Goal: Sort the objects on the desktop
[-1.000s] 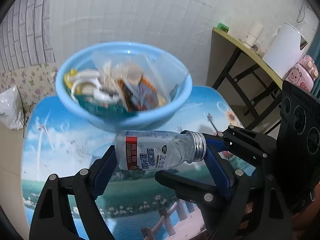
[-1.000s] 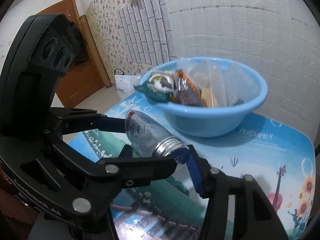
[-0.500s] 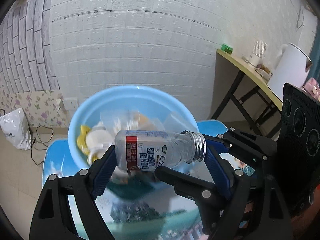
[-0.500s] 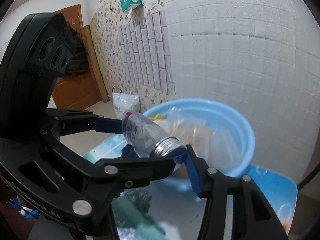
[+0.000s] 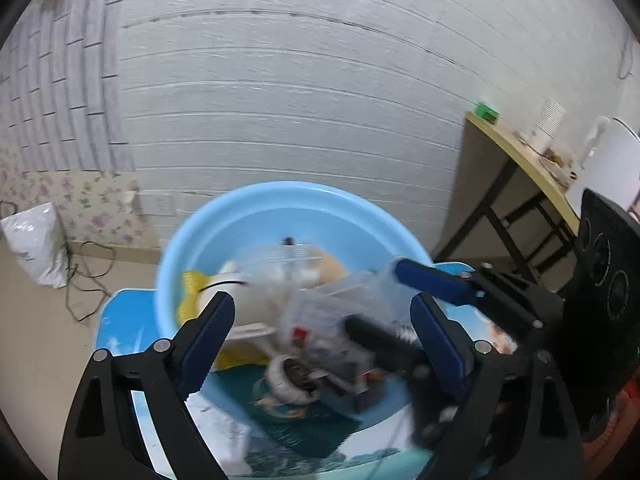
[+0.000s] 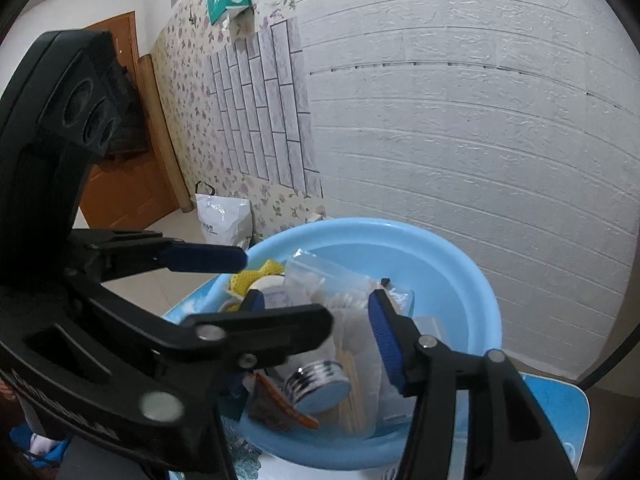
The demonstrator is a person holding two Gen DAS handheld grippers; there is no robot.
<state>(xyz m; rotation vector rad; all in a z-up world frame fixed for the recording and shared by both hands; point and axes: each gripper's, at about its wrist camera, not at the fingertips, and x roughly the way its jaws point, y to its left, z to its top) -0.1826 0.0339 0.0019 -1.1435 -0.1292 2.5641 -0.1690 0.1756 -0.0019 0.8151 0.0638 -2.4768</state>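
A light blue plastic basin point(image 5: 248, 216) point(image 6: 460, 276) stands on the picture-printed table and holds wrappers, clear bags and a yellow item. The clear bottle with the silver screw cap point(image 6: 318, 384) lies in the basin among them; in the left wrist view it is a blur point(image 5: 320, 332). My left gripper point(image 5: 320, 328) is open above the basin with nothing between its blue pads. My right gripper point(image 6: 316, 316) is open too, right beside the left one, over the basin's near side.
A white brick-pattern wall point(image 5: 320, 100) is close behind the basin. A yellow-topped side table point(image 5: 520, 160) with cups and a kettle stands to the right. A white plastic bag point(image 6: 224, 216) lies on the floor at the left, near a wooden door point(image 6: 120, 184).
Both grippers held the bottle between them and carried it over the basin. Both have now opened, and the bottle has dropped into the basin.
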